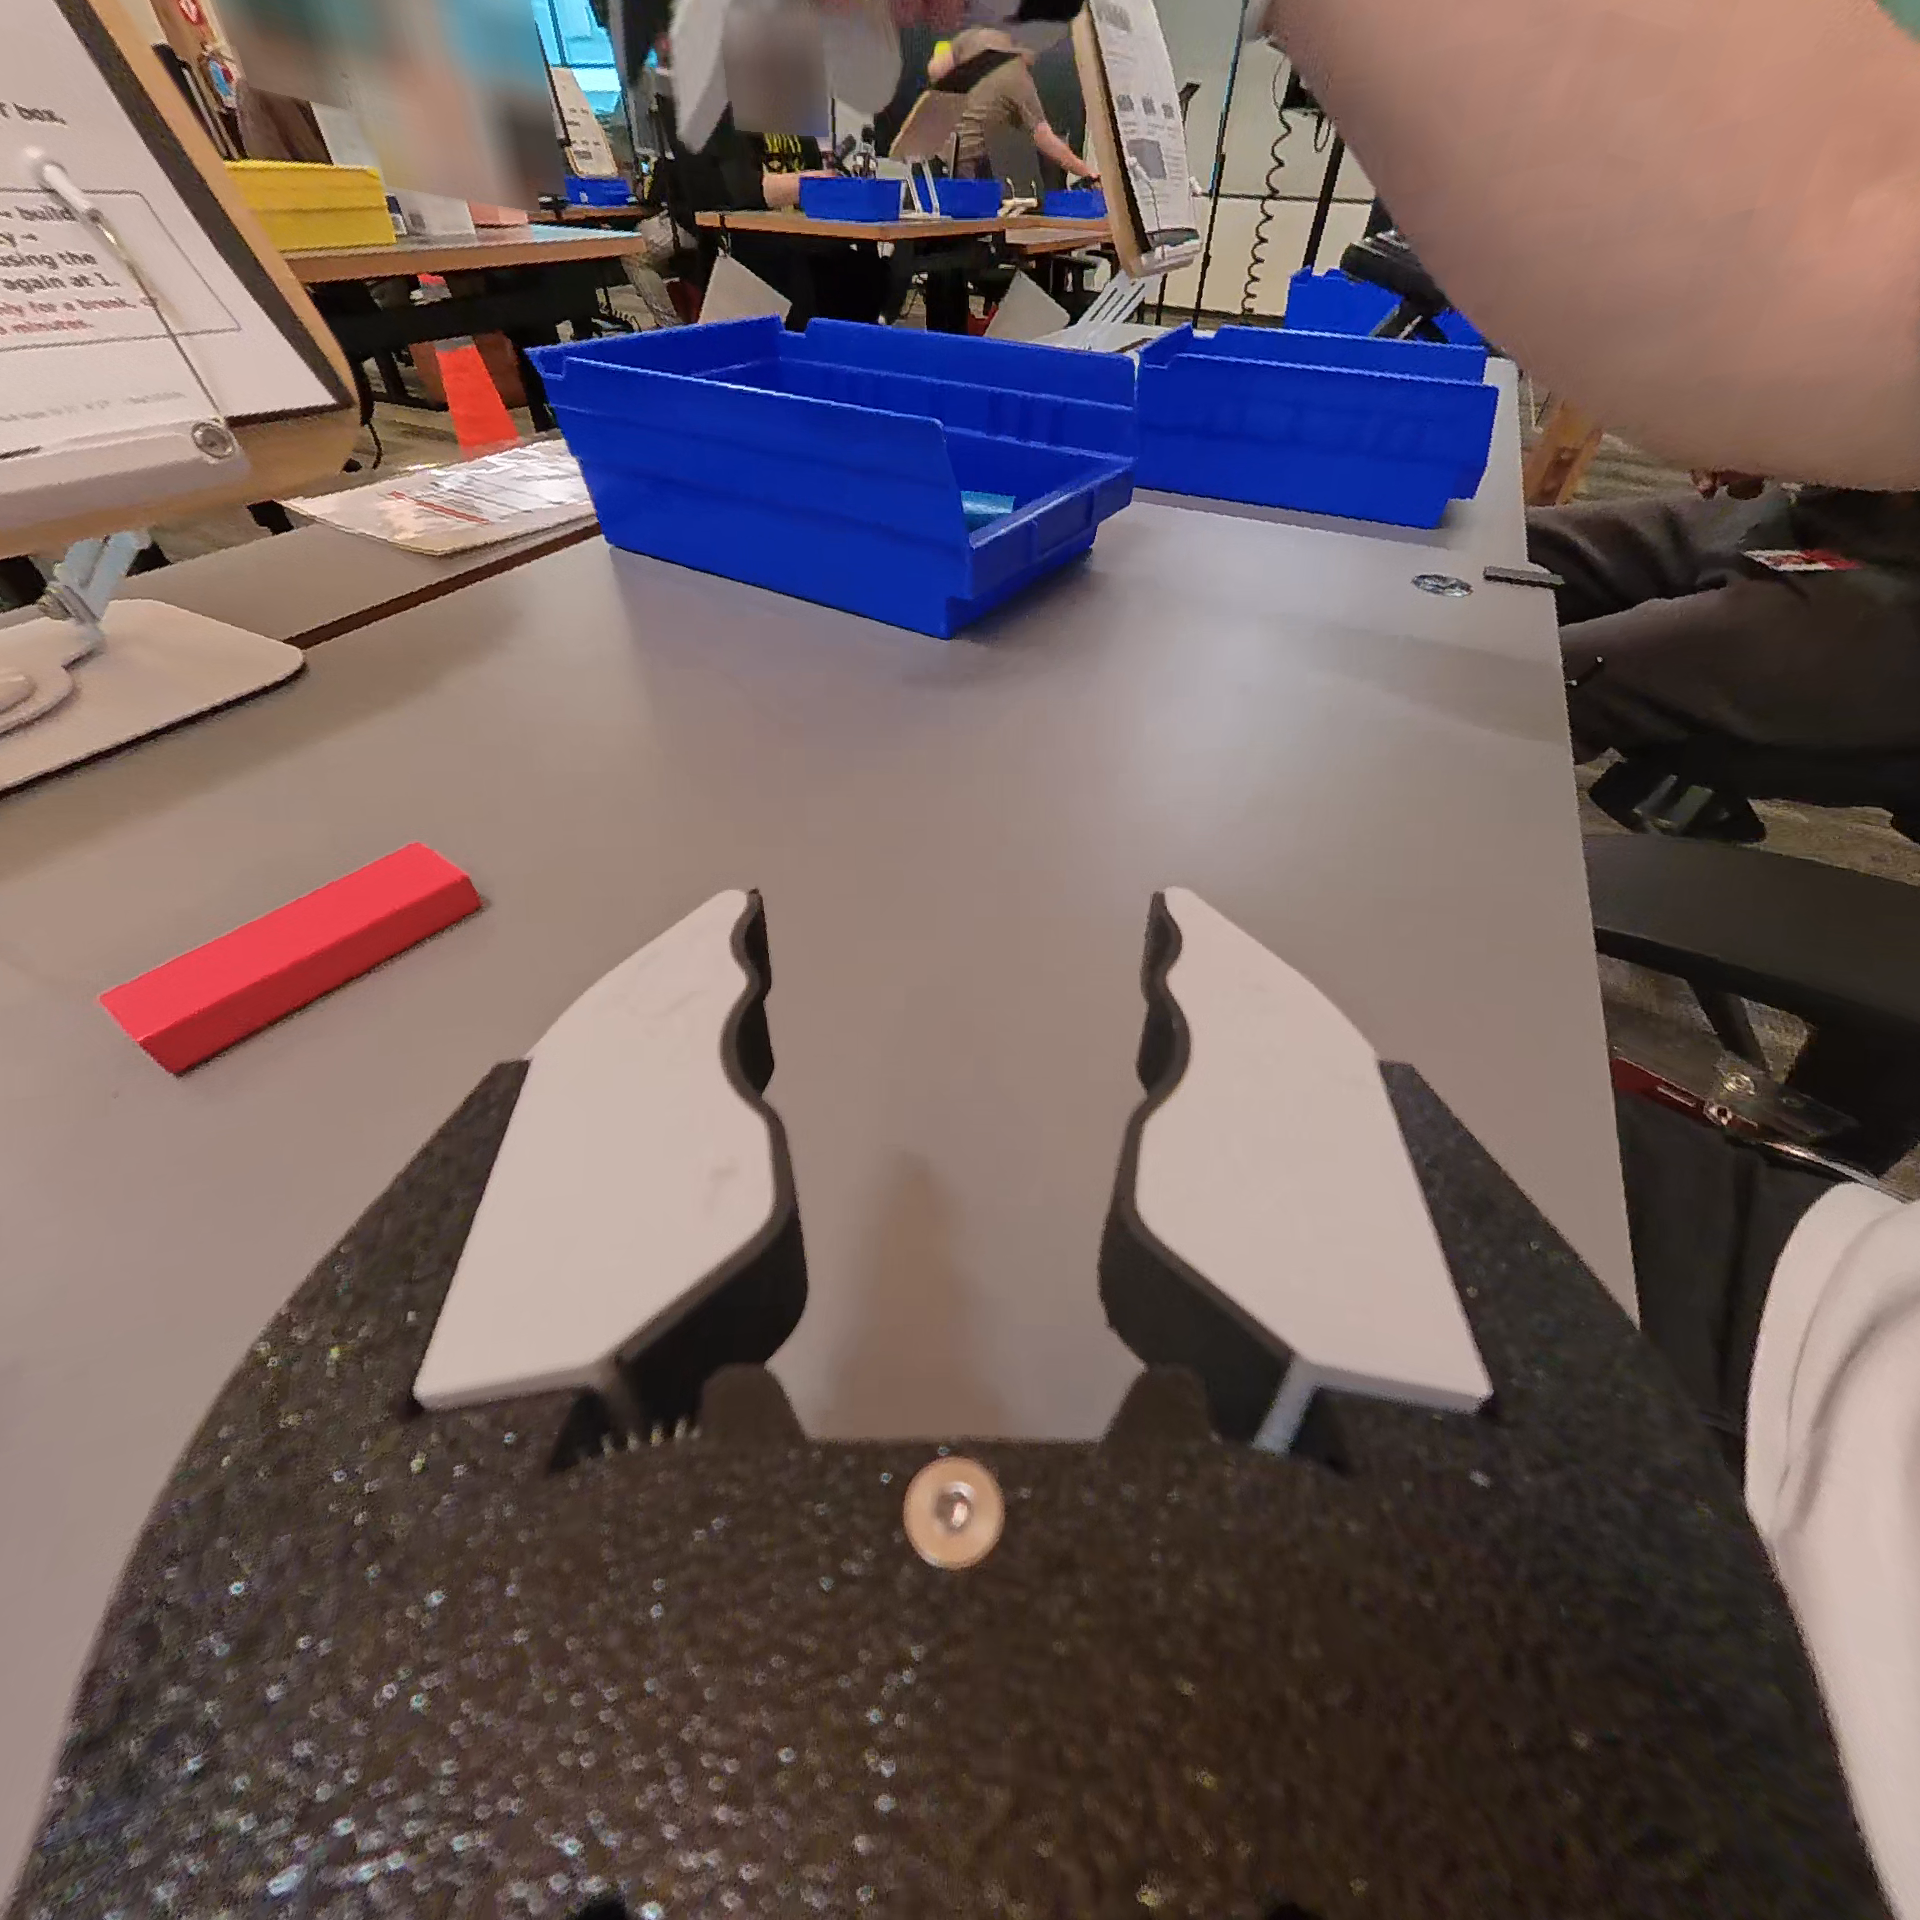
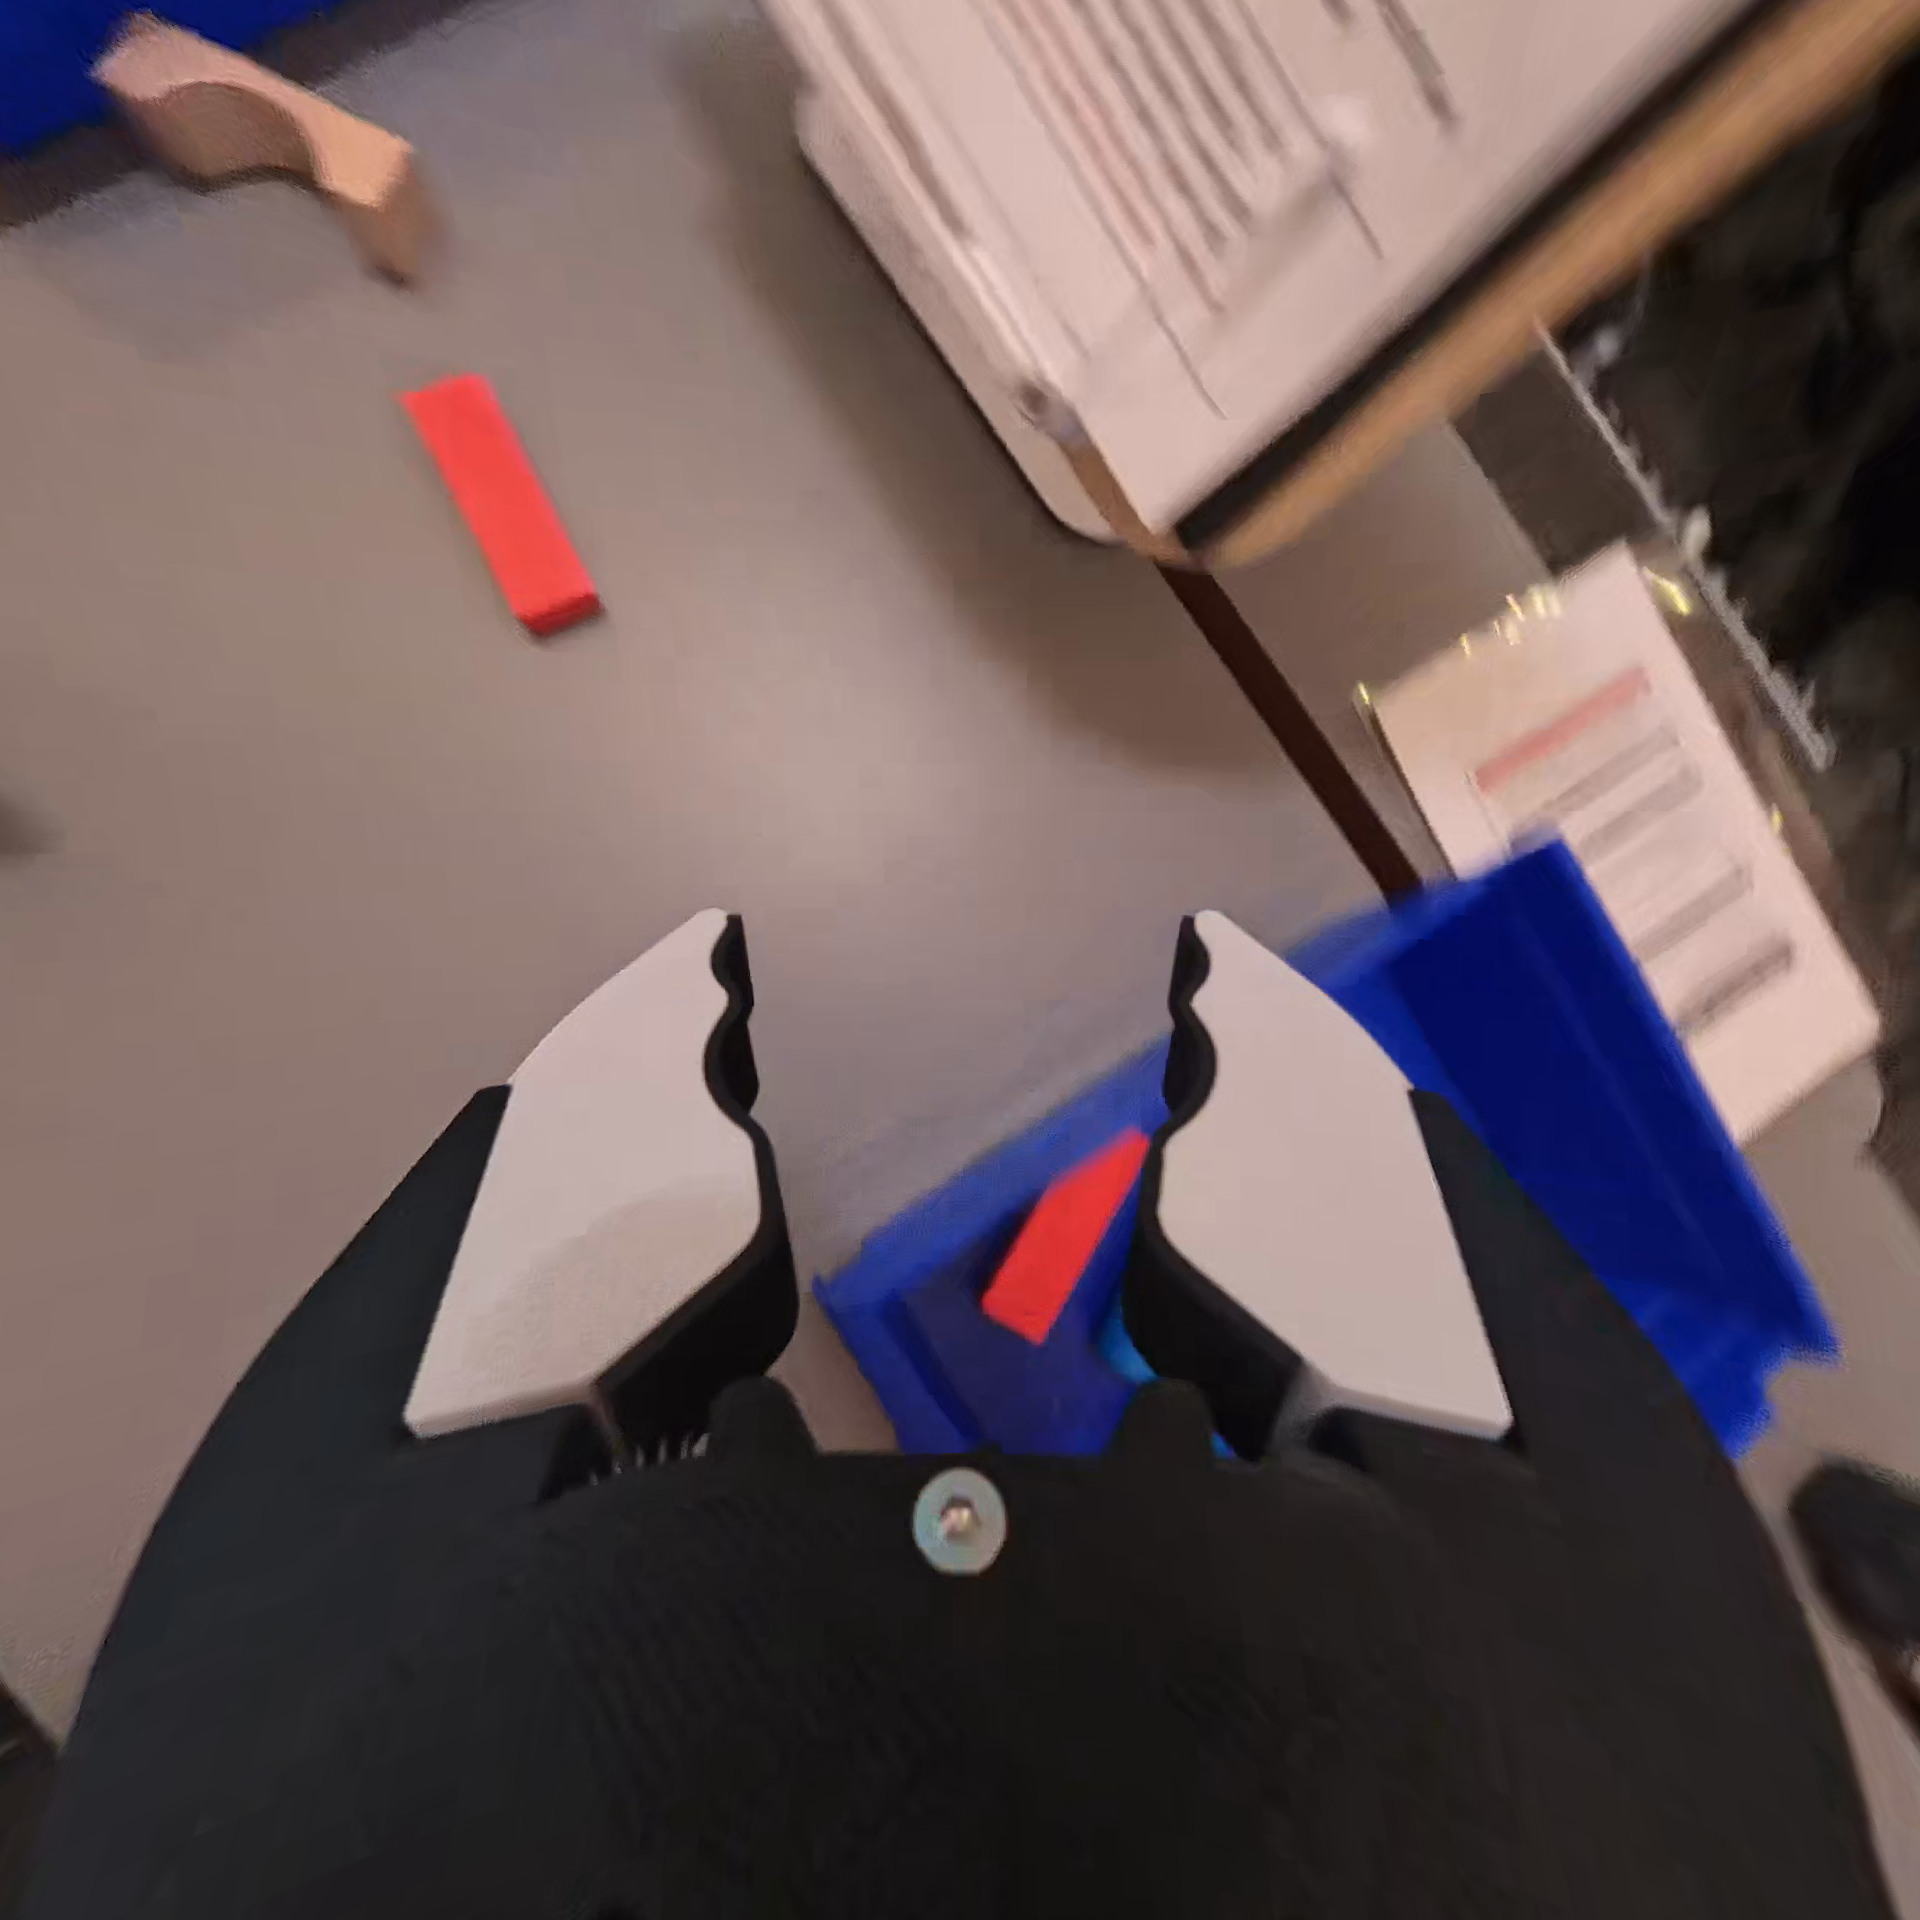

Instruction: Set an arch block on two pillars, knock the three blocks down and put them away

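My left gripper is open and empty, low over the grey table. A flat red block lies on the table to its left. A blue bin stands ahead of it. My right gripper is open and empty, held above the table. Below it is the blue bin, with a red block and something light blue inside. The flat red block lies on the table ahead of it to the left. A tan arch-shaped wooden block lies farther off.
A second blue bin stands at the back right. A board with printed sheets on a stand rises at the left; it also shows in the right wrist view. A laminated sheet lies beside the bin. A person's arm hangs above right. To the flat red block: left tips about 20 cm, right tips about 25 cm. Seen from the right wrist view as well.
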A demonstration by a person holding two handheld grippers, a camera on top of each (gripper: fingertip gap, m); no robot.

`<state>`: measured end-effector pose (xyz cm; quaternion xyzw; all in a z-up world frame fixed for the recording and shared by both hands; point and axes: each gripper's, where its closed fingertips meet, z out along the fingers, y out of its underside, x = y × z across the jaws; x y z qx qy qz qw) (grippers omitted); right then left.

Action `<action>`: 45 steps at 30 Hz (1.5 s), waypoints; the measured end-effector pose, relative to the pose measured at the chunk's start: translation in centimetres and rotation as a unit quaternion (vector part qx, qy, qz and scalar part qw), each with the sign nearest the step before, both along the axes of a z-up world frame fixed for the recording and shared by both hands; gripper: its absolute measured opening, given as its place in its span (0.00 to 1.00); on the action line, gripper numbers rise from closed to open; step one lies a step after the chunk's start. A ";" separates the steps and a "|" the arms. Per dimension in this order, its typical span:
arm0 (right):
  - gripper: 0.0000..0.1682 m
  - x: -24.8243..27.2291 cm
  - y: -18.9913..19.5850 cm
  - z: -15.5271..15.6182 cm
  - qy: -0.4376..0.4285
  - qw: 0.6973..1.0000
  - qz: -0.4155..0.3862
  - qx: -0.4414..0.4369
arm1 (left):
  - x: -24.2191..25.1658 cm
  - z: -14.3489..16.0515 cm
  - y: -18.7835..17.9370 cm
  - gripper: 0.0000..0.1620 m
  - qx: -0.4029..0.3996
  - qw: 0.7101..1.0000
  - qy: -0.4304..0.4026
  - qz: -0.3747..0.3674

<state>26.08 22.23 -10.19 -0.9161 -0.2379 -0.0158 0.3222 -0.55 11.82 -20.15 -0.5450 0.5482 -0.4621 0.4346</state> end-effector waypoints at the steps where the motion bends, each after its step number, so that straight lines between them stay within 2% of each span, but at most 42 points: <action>1: 0.47 -2.2 0.9 -0.5 -0.008 0.999 0.034 -0.002 | 0.0 0.1 0.1 0.42 -0.001 1.000 -0.003 0.002; 7: 0.47 -12.8 5.7 -8.5 -0.028 0.985 0.156 -0.075 | -0.4 0.3 0.8 0.42 0.002 1.000 -0.004 0.016; 11: 0.40 -17.7 8.2 -13.0 -0.013 0.974 0.199 -0.106 | -1.2 0.1 2.0 0.42 0.002 0.999 0.002 0.045; 18: 0.32 -20.5 9.5 -17.2 0.002 0.961 0.226 -0.162 | -3.2 -0.3 4.8 0.43 -0.007 0.995 0.008 0.103; 23: 0.25 -19.7 9.3 -18.9 -0.062 0.953 0.228 -0.188 | -3.8 -0.3 6.0 0.43 -0.018 0.993 0.002 0.119; 25: 0.19 -20.2 9.5 -18.9 -0.047 0.956 0.226 -0.182 | -3.9 -0.3 6.2 0.43 -0.020 0.992 0.001 0.123; 30: 0.19 -20.0 9.4 -18.9 -0.046 0.960 0.216 -0.174 | -4.0 -0.1 6.5 0.43 -0.015 0.991 0.002 0.134; 32: 0.19 -18.9 9.0 -18.6 -0.070 0.960 0.208 -0.176 | -4.0 0.0 6.5 0.43 -0.014 0.990 0.002 0.137; 35: 0.19 -16.2 8.6 -15.2 -0.076 0.970 0.173 -0.154 | -4.1 0.1 6.7 0.43 -0.008 0.989 0.006 0.146; 37: 0.19 -13.1 8.2 -11.5 -0.066 0.981 0.129 -0.127 | -4.1 0.0 6.7 0.43 -0.007 0.990 0.009 0.144; 41: 0.19 -2.5 5.4 -4.3 -0.074 0.993 0.001 -0.087 | -3.9 -0.1 6.5 0.43 0.000 0.990 0.017 0.141; 43: 0.19 3.6 3.2 -2.5 -0.074 0.991 -0.080 -0.074 | -3.7 -0.1 6.3 0.43 0.001 0.990 0.018 0.137; 45: 0.19 9.0 0.0 -2.8 -0.069 0.982 -0.149 -0.091 | -3.4 -0.1 6.1 0.43 0.001 0.991 0.019 0.133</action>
